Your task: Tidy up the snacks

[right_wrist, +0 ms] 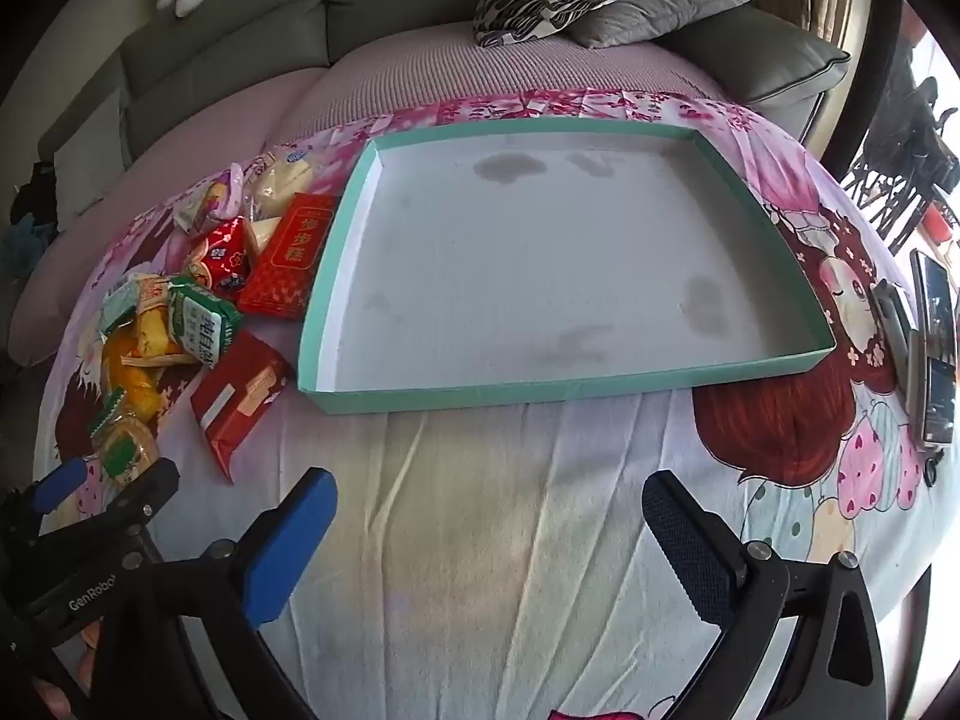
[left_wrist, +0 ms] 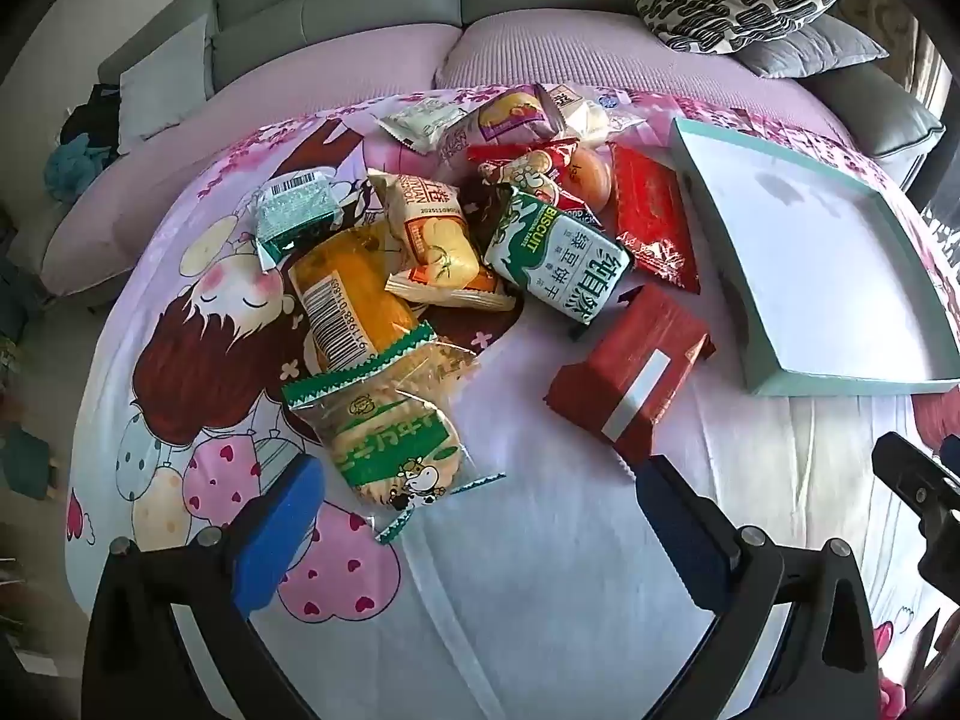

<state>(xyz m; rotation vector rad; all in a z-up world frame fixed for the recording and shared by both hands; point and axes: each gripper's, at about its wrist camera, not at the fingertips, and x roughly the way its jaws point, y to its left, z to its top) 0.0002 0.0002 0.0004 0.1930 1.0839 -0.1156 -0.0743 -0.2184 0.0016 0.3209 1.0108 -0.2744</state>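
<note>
Glossy crinkly plastic wrappers on heaped snack packets (left_wrist: 432,252). Shallow teal cardboard tray (right_wrist: 456,391), matt white inside, faintly stained. Printed pink cartoon cotton sheet (right_wrist: 480,540), matt, creased. Matt black plastic gripper frames, blue rubbery finger pads (left_wrist: 279,531).

We hold our left gripper (left_wrist: 480,480) tilted steeply downward, its blue-padded jaws spread wide with nothing between them. Our right gripper (right_wrist: 489,516) points down at much the same angle, jaws equally wide and empty. The two sit side by side at the near edge of the scene, each visible at the margin of the other's wrist view.
</note>
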